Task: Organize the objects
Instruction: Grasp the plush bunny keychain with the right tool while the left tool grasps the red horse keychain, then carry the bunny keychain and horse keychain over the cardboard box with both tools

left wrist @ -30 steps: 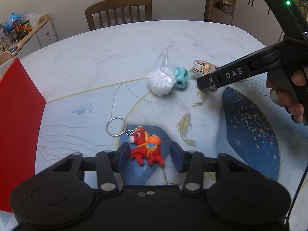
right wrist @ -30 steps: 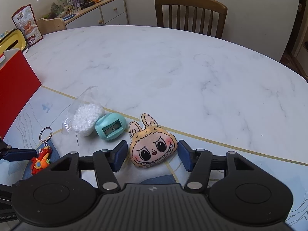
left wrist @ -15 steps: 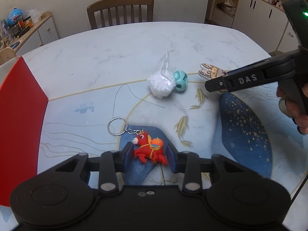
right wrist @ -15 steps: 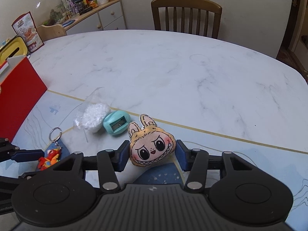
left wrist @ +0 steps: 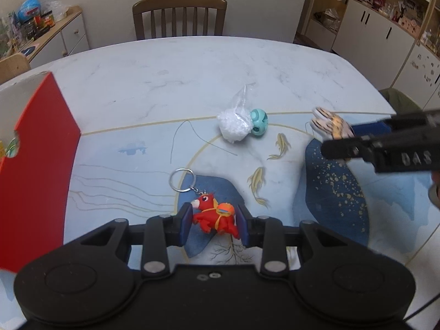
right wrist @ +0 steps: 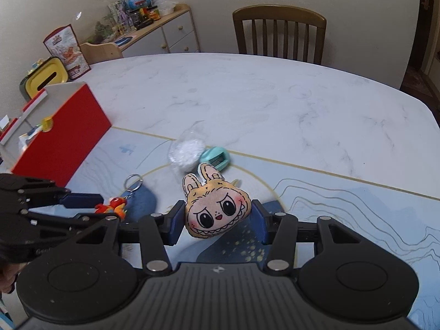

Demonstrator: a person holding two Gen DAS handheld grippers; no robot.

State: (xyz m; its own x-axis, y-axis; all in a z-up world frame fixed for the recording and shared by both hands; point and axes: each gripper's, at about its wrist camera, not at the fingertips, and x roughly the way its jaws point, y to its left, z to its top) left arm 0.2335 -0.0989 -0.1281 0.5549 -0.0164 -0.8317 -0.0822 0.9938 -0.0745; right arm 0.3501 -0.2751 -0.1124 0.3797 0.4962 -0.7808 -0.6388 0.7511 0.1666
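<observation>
My left gripper (left wrist: 214,224) is shut on a red horse keychain (left wrist: 213,216), whose metal ring (left wrist: 183,180) trails ahead over the mat. My right gripper (right wrist: 218,220) is shut on a tan bunny-eared plush face (right wrist: 216,206), held a little above the table. In the left wrist view that plush (left wrist: 330,126) shows at the right, in front of the black right gripper. The right wrist view shows the keychain (right wrist: 115,206) at the left between the left gripper's blue pads. A clear bag of white fluff (left wrist: 233,123) and a teal egg-shaped sharpener (left wrist: 259,121) lie together mid-table.
A red open-topped box (left wrist: 35,165) stands at the table's left edge with items inside. A wooden chair (left wrist: 180,16) is at the far side. The white marble table (right wrist: 247,96) carries a blue patterned mat (left wrist: 123,165) near me. Cabinets line the walls.
Both grippers closed on their objects, the left on the keychain and the right on the plush. Both have since lifted and pulled back; the plush has left the sharpener's side.
</observation>
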